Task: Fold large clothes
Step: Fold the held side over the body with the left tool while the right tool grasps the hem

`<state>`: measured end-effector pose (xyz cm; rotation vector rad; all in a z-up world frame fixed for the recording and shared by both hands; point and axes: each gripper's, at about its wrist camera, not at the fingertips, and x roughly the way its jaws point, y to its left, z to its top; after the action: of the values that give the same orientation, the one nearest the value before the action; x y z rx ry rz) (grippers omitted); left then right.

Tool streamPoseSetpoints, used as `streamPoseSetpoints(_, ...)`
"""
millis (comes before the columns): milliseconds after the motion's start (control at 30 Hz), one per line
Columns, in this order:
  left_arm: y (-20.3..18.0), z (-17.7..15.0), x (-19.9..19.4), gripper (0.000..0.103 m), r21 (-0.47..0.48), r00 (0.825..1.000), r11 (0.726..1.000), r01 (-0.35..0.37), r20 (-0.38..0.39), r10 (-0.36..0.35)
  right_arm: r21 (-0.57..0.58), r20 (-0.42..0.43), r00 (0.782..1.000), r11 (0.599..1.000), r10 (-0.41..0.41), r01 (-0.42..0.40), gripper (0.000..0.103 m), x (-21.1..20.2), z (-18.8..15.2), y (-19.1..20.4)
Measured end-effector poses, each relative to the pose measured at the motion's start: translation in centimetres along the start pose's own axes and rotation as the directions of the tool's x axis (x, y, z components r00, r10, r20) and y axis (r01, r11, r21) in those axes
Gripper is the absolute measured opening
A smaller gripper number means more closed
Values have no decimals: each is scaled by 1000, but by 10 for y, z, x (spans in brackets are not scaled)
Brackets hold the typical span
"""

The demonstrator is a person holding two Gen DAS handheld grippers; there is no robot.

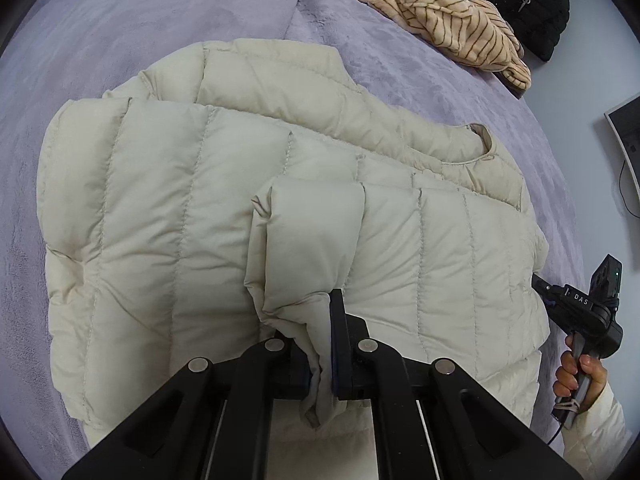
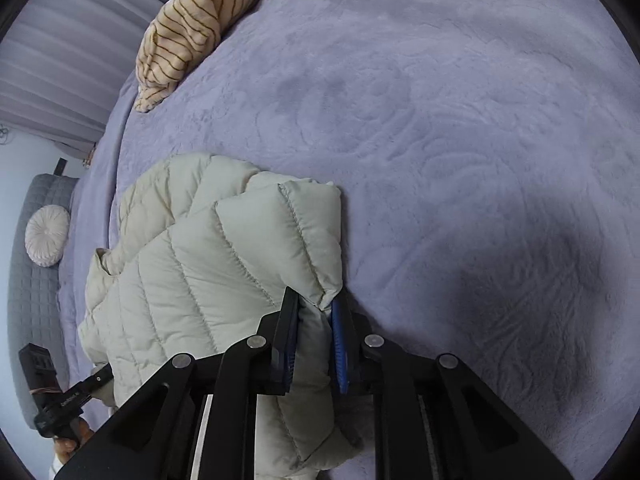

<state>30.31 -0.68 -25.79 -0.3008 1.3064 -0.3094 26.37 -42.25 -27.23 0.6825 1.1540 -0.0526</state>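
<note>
A cream quilted puffer jacket [image 1: 180, 208] lies on a lilac bed cover [image 1: 120, 20], its neckline toward the right. In the left wrist view my left gripper [image 1: 316, 320] is shut on the end of a sleeve [image 1: 308, 232] that lies folded across the jacket's body. In the right wrist view my right gripper [image 2: 315, 300] pinches a corner of the jacket [image 2: 208, 264] between its blue pads. A hand holds the right gripper's body [image 1: 576, 304] at the jacket's right edge.
A beige striped garment [image 1: 444, 20] and a black garment [image 1: 532, 4] lie at the far edge of the bed. Wide bare bed cover [image 2: 440, 120] stretches to the right of the jacket. A grey seat with a round white cushion [image 2: 46, 236] stands beside the bed.
</note>
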Motion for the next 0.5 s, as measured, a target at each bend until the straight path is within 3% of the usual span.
streamPoseSetpoints(67,3,-1,-1,8,-12,1000,1000,13,-1,-13,-2,8,1000,1000,-5,5,15,-2,-1,-2)
streamPoseSetpoints(167,2,-2,-3,8,6,1000,1000,0,-4,0,-31,32,996,995,-89,90,15,-16,-7,0)
streamPoseSetpoints(300,0,-3,-3,8,20,1000,1000,-16,1,16,-63,129,970,975,-204,214,15,-45,-23,11)
streamPoseSetpoints(433,0,-5,-3,8,17,1000,1000,-15,8,15,-144,247,954,967,-172,211,15,-75,-44,35)
streamPoseSetpoints(500,-2,-6,-2,8,24,1000,999,-23,9,23,-208,233,962,959,-144,194,15,-71,-48,48)
